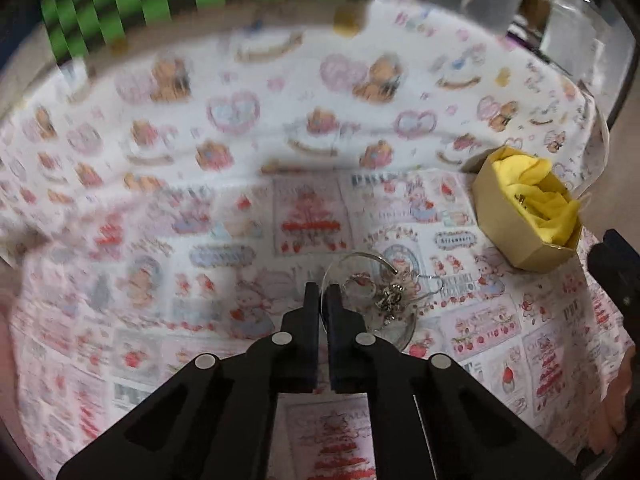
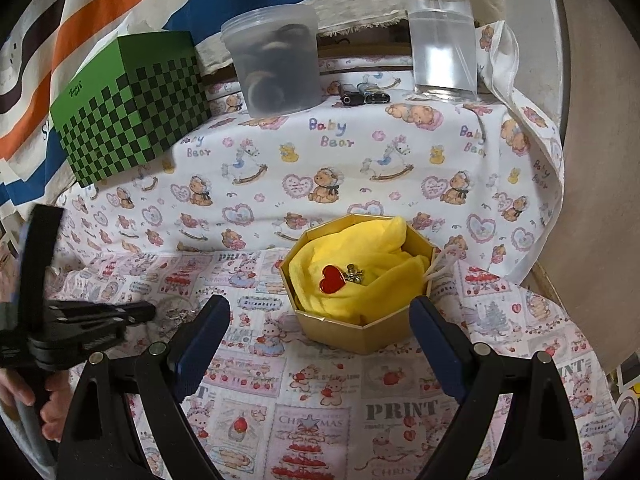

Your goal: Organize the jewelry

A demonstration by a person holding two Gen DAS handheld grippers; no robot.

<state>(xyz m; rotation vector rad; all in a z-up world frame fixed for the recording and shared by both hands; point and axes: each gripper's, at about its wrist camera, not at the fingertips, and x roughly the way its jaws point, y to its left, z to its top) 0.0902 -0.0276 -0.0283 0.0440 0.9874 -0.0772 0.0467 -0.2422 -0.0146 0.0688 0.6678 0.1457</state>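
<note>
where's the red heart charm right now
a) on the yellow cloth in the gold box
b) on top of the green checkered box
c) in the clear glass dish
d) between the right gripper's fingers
a: the red heart charm lies on the yellow cloth inside the gold box, ahead of the open right gripper.

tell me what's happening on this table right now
A person is sorting jewelry with a claw in each hand. The left claw is shut on the rim of a small glass dish holding silver pieces. The right claw hangs open in front of a gold box lined with yellow cloth, where a red heart charm lies.
</note>
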